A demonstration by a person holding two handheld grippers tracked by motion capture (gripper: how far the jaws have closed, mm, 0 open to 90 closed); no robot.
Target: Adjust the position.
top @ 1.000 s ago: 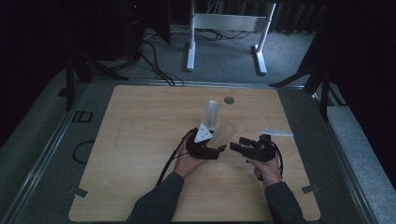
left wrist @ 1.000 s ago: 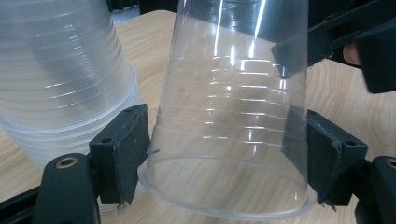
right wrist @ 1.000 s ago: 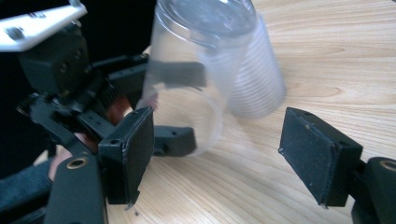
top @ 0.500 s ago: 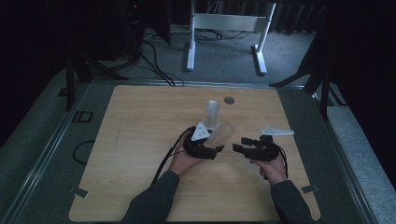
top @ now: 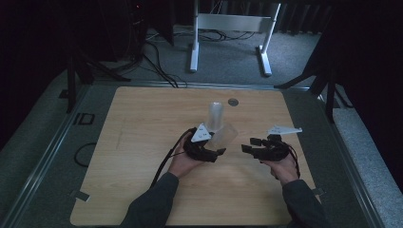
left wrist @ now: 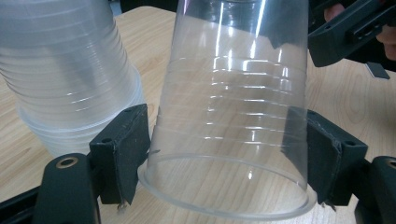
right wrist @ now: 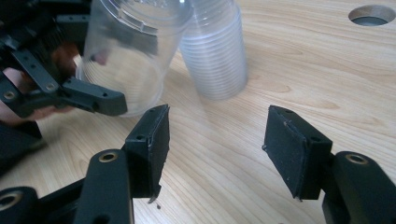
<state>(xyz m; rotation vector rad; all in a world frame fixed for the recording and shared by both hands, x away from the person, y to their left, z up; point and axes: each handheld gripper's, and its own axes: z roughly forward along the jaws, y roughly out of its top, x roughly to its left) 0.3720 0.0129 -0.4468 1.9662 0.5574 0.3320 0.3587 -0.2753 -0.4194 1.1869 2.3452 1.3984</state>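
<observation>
- While the left gripper (top: 219, 151) clamps the clear plastic cup (left wrist: 233, 107), its two black pads press on opposite sides of the cup wall just above the rim, as the left gripper view shows.
- That cup lies tilted in the grip, with its rolled rim toward the gripper body and its base pointing away from the left hand (top: 183, 161).
- Just beyond the left gripper, on the far side of the held cup, a stack of nested clear cups (top: 216, 116) stands upright on the wooden table (top: 142, 142); in the left gripper view this stack (left wrist: 70, 79) sits to the left of the held cup, close beside it, and contact between the two cannot be told.
- Facing the left gripper, the right gripper (top: 247, 148) is near the held cup but apart from it, carried low over the table by the right hand (top: 280, 166).
- Jaws of the right gripper stand apart with bare wood grain between the pads; they have just been closing, and nothing is between them.
- Seen from the right gripper view, the held cup (right wrist: 135, 56) is ahead and to the left of the jaws, and the stack (right wrist: 215, 51) is straight ahead, farther off.
- Beyond the right gripper a flat white piece (top: 284, 129) lies on the table, and a round hole (top: 233, 101) sits in the tabletop just past the stack.
</observation>
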